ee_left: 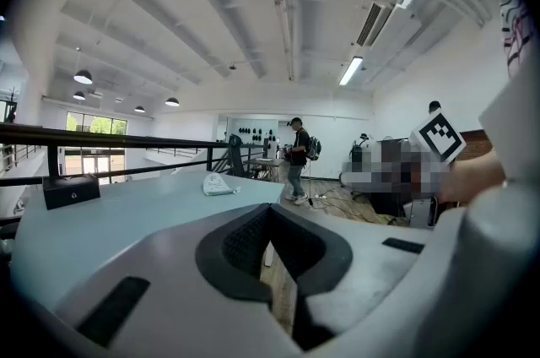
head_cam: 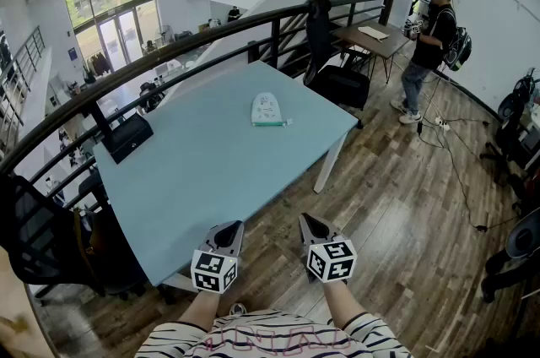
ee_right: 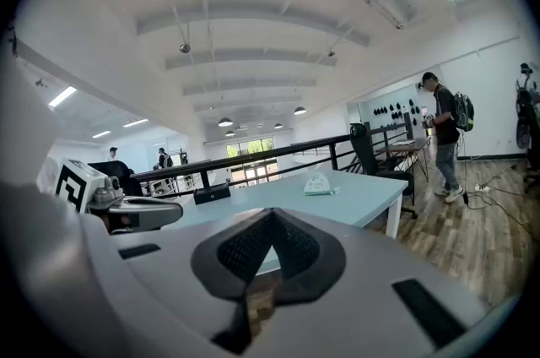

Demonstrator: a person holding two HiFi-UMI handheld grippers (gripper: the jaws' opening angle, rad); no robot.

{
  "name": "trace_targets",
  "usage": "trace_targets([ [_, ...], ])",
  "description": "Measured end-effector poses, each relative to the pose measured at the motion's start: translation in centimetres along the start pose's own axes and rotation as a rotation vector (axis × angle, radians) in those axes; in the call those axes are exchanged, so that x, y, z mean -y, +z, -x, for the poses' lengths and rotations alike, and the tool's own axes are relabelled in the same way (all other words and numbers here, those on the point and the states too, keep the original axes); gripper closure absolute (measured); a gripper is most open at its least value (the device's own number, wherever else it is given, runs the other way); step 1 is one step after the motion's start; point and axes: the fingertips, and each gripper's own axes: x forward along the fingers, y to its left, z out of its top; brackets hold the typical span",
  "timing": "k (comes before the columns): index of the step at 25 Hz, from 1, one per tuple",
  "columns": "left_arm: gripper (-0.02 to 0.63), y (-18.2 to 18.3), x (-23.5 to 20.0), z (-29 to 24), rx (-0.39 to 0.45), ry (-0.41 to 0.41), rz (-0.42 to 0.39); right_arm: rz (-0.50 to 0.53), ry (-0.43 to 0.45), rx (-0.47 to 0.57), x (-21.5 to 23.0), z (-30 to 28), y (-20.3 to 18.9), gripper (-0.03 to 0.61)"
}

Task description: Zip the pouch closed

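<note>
Left hand-held gripper [head_cam: 229, 235], right hand-held gripper [head_cam: 313, 227]: closed, empty.

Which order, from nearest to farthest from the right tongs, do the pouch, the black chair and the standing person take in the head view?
1. The pouch, lying on the light blue table, ahead and slightly to the left.
2. The black chair, just beyond the table's far right corner.
3. The standing person, farthest, on the wooden floor at the upper right.

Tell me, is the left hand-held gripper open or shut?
Shut. In its own view the left hand-held gripper has its jaws together at the tips, nothing between them; the pouch lies away on the table.
</note>
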Motion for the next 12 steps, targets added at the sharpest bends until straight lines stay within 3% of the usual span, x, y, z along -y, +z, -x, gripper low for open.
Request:
trace_targets([
  [12, 0.589, 0.2, 3.3, -0.8, 0.022, 0.035, -0.023, -0.011, 0.067, 0.025, 1.8, 2.0, 0.1, 0.552],
])
